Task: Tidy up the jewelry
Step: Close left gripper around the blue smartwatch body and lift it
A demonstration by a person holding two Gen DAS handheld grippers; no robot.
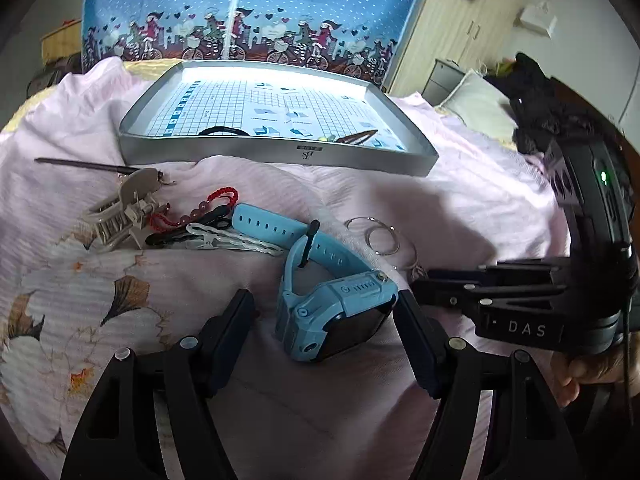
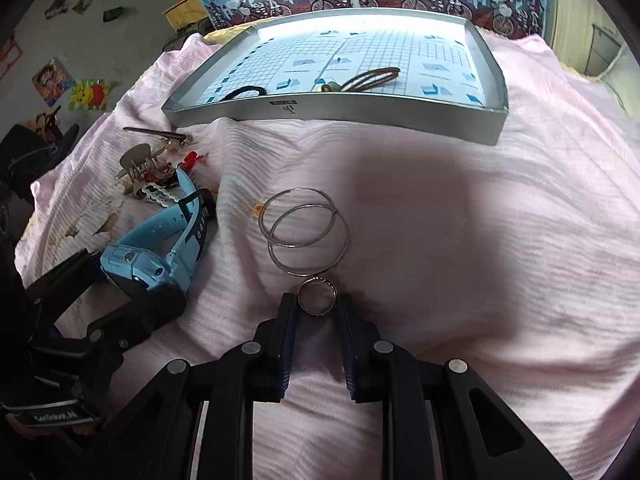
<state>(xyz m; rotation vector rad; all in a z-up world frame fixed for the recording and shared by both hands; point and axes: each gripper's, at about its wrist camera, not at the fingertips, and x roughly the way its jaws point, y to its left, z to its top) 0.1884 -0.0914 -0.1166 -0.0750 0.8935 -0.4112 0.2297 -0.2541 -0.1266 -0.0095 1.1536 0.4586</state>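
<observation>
my left gripper (image 1: pixel 326 326) is spread wide around the chunky light blue watch (image 1: pixel 334 308) on the wrinkly pink bedsheet (image 2: pixel 460 240), not squeezing it. my right gripper (image 2: pixel 318 304) has its fingers touching both sides of a small silver ring (image 2: pixel 317 295), though i can't tell if it's gripped. two thin wire hoops (image 2: pixel 304 232) overlap just past the ring, and the silver tray (image 2: pixel 360 114) is further back, holding a hair tie and clip.

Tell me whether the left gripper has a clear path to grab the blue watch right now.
Probably yes. The left gripper is open with the blue watch body already between its fingers, nothing covering it. The right gripper sits close alongside at the small ring, but not between them.
</observation>
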